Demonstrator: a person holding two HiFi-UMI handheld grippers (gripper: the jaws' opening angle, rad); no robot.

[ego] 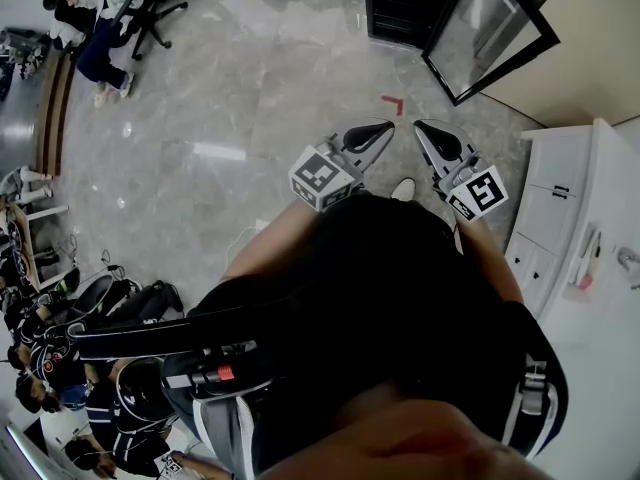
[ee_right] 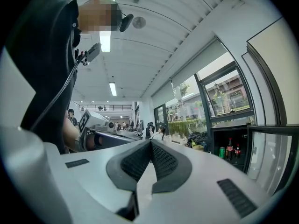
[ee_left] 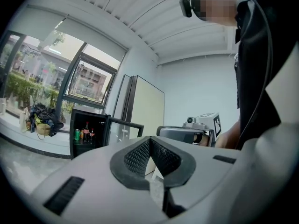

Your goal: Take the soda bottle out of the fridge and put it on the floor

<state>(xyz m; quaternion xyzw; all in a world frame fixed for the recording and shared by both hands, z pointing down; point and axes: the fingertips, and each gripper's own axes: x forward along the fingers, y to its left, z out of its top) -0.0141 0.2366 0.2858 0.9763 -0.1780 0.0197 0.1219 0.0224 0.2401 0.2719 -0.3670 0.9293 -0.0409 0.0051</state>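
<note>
A grey marble floor (ego: 250, 88) spreads beneath a standing person. Ahead sits a small black fridge (ego: 400, 3), its glass door (ego: 490, 33) swung open. The left gripper (ego: 383, 128) and right gripper (ego: 424, 128) point toward it (side by side, not touching), each with jaws pressed together, holding nothing. On a shelf inside the fridge, the soda bottle (ee_right: 229, 149) stands upright beside a green can (ee_right: 222, 152).

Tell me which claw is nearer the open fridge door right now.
Right. In the head view the right claw sits just short of the fridge door, near its lower corner. The left claw is beside it, farther left. Neither touches it.
</note>
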